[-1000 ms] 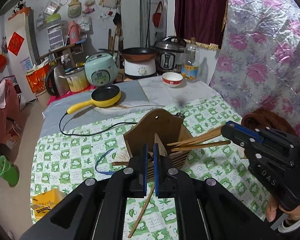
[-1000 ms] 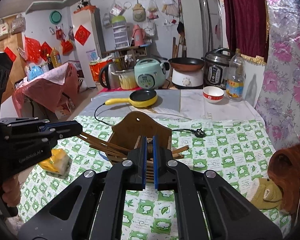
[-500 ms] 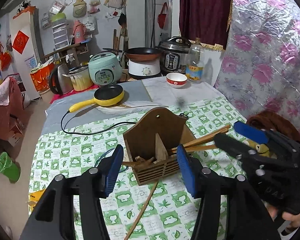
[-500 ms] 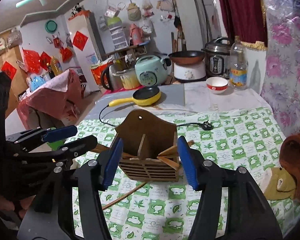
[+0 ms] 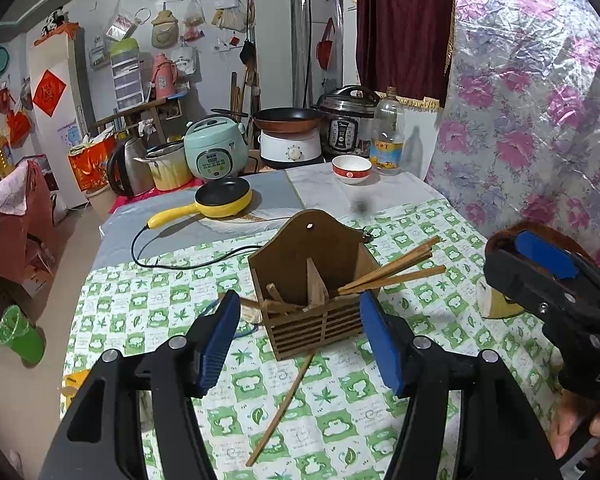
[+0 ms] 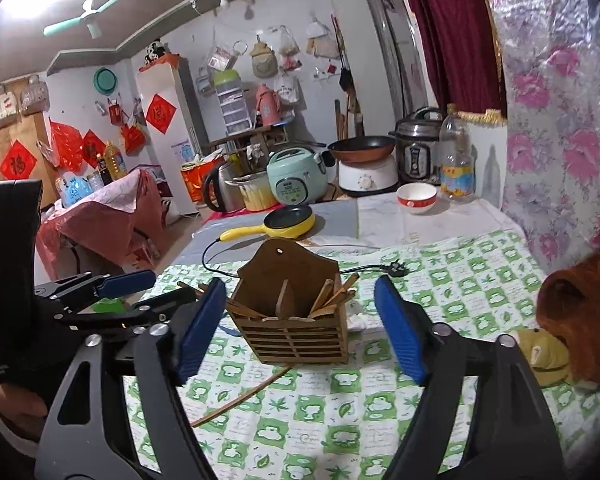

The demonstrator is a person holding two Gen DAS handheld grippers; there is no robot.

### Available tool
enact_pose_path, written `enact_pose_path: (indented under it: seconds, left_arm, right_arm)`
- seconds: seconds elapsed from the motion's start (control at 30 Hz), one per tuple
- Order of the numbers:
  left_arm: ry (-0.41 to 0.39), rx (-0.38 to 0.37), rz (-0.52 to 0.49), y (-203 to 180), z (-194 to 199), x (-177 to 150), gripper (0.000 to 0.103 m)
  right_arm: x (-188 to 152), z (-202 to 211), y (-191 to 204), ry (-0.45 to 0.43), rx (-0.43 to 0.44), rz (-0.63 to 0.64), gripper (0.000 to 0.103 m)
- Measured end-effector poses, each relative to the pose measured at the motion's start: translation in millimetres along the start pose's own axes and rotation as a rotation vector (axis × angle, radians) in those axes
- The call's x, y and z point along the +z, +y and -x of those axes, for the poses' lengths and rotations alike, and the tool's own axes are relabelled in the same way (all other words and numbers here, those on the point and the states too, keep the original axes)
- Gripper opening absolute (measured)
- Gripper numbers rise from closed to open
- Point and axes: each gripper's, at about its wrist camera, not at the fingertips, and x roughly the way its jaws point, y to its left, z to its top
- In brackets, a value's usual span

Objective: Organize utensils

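My left gripper (image 5: 300, 338) and right gripper (image 6: 300, 326) gape, empty, before the holder (image 5: 314, 284); one chopstick (image 5: 282, 404) lies just in front of it.

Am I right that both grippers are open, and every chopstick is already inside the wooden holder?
Not quite. Both the left gripper and right gripper are open, but one chopstick lies on the tablecloth in front of the wooden holder, as the left wrist view shows.

Both wrist views face the wooden holder (image 5: 314, 280) nearby, from opposite sides.
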Motion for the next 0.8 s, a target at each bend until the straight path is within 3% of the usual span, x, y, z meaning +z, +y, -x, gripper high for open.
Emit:
enact_pose_path:
  seconds: [0.4,0.57,0.8]
  left_arm:
    - [-0.047,0.023,0.022,-8.3,44.6,-26.8,0.079]
    - [-0.055,0.059,0.033,-15.0,60.3,-43.3,0.089]
    - [-0.026,0.097,0.041,-21.3,68.3,-71.4,0.094]
  right_arm:
    - [-19.3,40.6,5.0,-0.016,-0.022,-0.013,0.087]
    - [-40.4,51.6,13.6,0.000,-0.106,0.016,0.097]
    - [-59.4,60.6,14.9,0.025,-0.169,0.001,0.097]
